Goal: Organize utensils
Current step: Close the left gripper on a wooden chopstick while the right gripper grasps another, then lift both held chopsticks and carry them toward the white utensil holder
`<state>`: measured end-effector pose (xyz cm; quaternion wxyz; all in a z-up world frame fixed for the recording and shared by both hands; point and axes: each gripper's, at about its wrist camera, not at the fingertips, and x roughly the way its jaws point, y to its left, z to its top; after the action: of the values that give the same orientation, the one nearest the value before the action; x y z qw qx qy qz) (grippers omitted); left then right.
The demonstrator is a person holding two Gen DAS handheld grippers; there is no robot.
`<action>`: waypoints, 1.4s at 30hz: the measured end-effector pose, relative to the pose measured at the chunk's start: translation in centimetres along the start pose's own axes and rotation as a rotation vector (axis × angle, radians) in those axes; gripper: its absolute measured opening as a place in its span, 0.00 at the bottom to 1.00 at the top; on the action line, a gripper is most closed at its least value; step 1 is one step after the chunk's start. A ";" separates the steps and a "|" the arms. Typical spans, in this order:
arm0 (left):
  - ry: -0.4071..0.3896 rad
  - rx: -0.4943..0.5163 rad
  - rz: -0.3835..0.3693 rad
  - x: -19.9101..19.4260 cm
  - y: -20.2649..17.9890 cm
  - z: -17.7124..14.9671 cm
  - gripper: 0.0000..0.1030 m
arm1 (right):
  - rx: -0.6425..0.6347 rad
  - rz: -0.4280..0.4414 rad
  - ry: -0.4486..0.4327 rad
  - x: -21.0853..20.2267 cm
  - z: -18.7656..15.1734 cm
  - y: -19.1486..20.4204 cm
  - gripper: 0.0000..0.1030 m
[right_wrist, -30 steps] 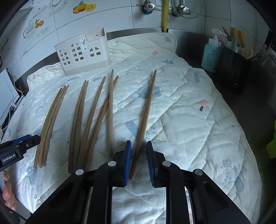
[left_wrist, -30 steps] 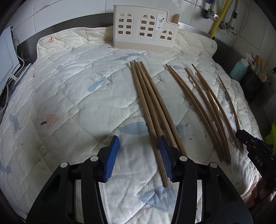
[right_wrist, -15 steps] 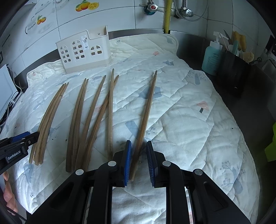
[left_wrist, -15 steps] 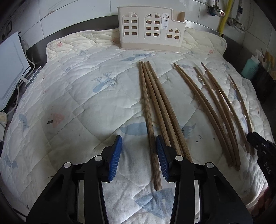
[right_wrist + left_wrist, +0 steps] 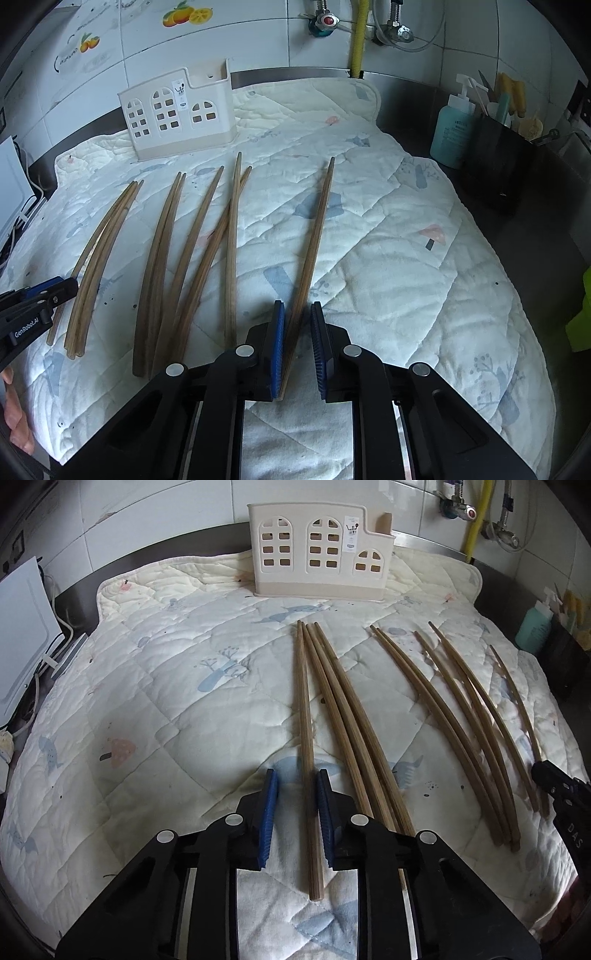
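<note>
Chopstick (image 5: 312, 254) near end hidden behind right hand-held gripper (image 5: 297, 347) pad.

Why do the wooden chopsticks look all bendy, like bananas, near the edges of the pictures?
Left wrist view: the fisheye lens bows the chopsticks out toward the right edge; the one near the middle looks straight. Right wrist view: the same bending at the left; the corners go black.

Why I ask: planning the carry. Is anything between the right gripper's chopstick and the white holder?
Nothing visible. Only bare quilt lies between that chopstick and the holder; the other chopsticks lie flat off to its left.
</note>
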<state>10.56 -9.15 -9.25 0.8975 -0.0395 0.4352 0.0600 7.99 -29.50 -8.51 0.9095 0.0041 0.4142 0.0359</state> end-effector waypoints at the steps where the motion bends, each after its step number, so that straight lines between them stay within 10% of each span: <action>1: 0.001 -0.004 -0.016 0.0 0.4 0.1 0.14 | 0.003 0.001 0.001 0.0 0.0 -0.1 0.10; 28: -0.081 -0.024 -0.191 -2.7 4.9 2.0 0.00 | -0.009 -0.044 -0.171 -7.4 2.4 -0.1 0.06; 42: 0.048 0.008 -0.249 -0.4 3.4 -1.1 0.18 | 0.004 -0.035 -0.165 -7.0 1.9 0.3 0.06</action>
<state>8.99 -5.92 -9.72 0.8874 -0.0912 0.4487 -0.0543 4.83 -29.69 -1.93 0.9409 0.0014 0.3380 0.0186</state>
